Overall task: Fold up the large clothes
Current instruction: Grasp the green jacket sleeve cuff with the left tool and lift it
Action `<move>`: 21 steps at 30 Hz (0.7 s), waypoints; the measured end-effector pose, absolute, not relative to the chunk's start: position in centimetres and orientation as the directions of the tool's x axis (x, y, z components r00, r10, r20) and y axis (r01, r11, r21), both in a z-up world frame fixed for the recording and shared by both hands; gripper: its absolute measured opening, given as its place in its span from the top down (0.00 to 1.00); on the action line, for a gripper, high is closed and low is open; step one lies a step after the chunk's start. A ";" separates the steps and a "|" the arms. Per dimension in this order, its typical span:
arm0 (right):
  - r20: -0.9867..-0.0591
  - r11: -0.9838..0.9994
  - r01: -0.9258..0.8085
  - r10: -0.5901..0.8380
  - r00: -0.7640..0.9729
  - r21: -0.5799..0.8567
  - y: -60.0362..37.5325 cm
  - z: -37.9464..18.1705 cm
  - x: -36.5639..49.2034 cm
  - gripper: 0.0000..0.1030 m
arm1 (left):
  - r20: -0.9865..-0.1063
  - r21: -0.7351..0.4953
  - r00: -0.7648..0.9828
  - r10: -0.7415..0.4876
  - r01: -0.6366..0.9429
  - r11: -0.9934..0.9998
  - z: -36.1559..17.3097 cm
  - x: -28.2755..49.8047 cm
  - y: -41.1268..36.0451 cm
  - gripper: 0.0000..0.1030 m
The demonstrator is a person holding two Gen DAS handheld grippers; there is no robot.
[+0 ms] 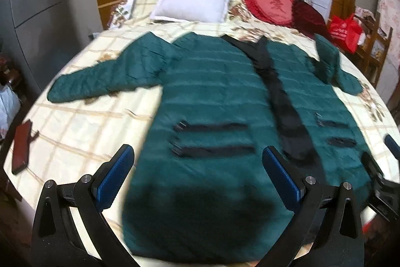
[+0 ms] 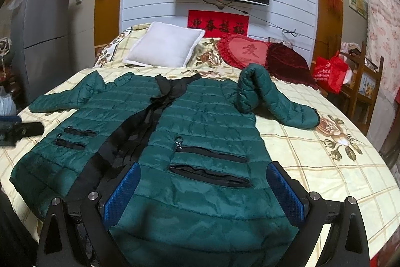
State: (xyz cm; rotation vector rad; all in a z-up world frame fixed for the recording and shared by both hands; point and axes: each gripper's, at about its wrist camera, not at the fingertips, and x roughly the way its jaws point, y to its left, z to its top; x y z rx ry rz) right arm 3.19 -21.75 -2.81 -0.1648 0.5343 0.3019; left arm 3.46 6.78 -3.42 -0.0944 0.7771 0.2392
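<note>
On a checked bed, green quilted coat spread front-up, unfolded; left tongs and right tongs wide open, empty, likely sleeves first.

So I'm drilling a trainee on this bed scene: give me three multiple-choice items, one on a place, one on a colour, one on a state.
1. Where does the white pillow lie?
A on the jacket
B at the head of the bed
C on the floor

2. What colour is the jacket?
A red
B grey
C dark green

3. How is the right gripper?
A open, empty
B shut on a sleeve
C out of view

Answers: B, it sits beyond the collar; C, green quilting with black trim; A, its fingers stand wide apart.
</note>
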 end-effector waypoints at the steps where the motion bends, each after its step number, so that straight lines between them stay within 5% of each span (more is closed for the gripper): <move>1: -0.523 0.941 -0.328 0.242 0.817 -0.078 -21.5 -2.8 3.2 0.03 | -0.702 0.010 0.685 0.196 -0.265 0.964 -3.4 3.9 8.0 0.00; 14: -0.531 0.920 -0.375 0.260 0.806 -0.119 -18.8 -3.3 3.4 0.03 | -0.727 -0.129 0.612 0.309 -0.565 0.815 -6.0 7.9 37.0 0.00; 21: -0.543 0.910 -0.393 0.265 0.797 -0.132 -18.2 -3.6 3.7 0.03 | -0.768 -0.260 0.583 0.265 -0.662 0.703 -10.6 7.6 47.9 0.03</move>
